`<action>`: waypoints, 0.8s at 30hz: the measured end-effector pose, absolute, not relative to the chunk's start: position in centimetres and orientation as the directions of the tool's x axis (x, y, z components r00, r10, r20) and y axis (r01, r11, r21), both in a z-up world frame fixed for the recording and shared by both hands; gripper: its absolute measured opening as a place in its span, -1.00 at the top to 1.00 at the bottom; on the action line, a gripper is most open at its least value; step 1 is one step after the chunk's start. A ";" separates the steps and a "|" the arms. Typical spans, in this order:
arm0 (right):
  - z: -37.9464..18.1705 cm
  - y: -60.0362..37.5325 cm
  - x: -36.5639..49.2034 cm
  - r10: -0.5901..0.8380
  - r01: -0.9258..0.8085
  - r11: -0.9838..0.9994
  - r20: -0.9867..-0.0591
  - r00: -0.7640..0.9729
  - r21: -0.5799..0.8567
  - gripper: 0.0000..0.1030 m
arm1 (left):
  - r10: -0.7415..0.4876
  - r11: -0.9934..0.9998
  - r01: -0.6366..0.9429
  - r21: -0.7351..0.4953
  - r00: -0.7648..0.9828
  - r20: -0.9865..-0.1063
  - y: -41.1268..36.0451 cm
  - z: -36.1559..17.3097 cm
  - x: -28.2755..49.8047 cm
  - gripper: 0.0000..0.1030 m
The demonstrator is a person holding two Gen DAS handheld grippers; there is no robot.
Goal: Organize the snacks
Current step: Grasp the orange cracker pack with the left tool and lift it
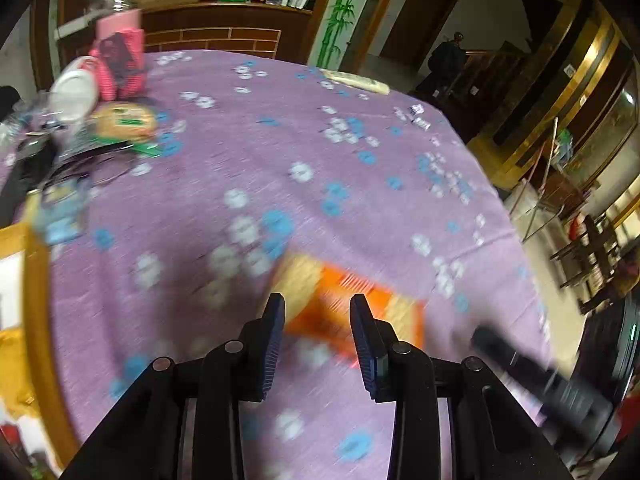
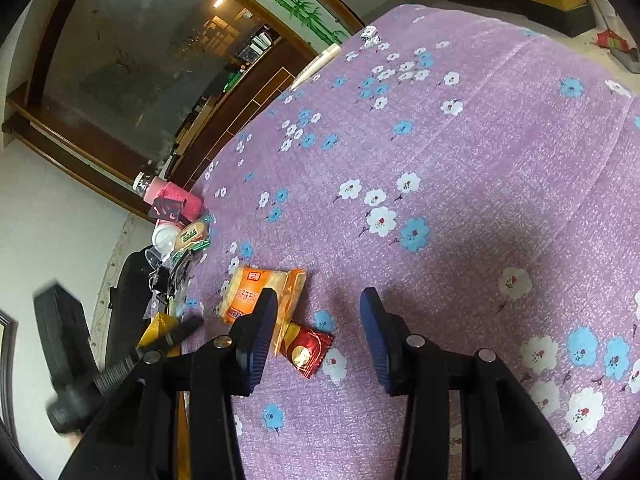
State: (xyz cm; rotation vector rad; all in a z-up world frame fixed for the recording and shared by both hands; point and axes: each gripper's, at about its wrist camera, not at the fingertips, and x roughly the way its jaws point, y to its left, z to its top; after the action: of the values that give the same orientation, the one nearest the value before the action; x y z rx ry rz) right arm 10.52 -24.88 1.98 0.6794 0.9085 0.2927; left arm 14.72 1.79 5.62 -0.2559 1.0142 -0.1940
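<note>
Orange snack packet (image 2: 256, 300) and red snack packet (image 2: 306, 350) lie loose at lower centre, unsorted; left gripper (image 1: 318, 312) and right gripper (image 2: 318, 304) hang spread, empty.

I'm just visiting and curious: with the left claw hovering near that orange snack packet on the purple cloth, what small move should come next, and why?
Probably lower the left gripper straight down over the orange packet. Its fingers stand apart with the packet lying just beyond their tips, flat on the tablecloth, not yet pinched. The view is blurred, so the alignment is uncertain.
</note>
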 end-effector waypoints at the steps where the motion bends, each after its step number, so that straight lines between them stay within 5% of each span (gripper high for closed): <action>1: 1.9 -24.9 10.5 0.503 0.047 0.757 -0.627 0.595 0.652 0.19 | -0.295 0.947 0.041 -0.318 0.503 -0.812 1.0 5.3 15.8 0.33; 16: 1.8 -25.2 10.8 0.495 0.048 0.766 -0.635 0.593 0.642 0.19 | -0.159 0.986 0.116 -0.123 0.376 -0.913 -2.1 1.5 17.4 0.33; 21: 1.6 -25.1 10.8 0.506 0.049 0.758 -0.634 0.585 0.650 0.19 | -0.227 0.973 0.125 -0.194 0.362 -0.904 0.8 1.3 12.7 0.16; 24: 1.6 -24.9 10.7 0.512 0.043 0.759 -0.636 0.578 0.650 0.19 | -0.287 0.957 0.149 -0.248 0.375 -0.881 2.8 1.3 9.5 -0.15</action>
State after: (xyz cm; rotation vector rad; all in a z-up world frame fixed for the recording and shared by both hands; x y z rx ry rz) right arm 10.71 -24.86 1.59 0.6731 0.9279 0.3000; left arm 9.45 2.81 1.30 -0.1349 1.1539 -0.2804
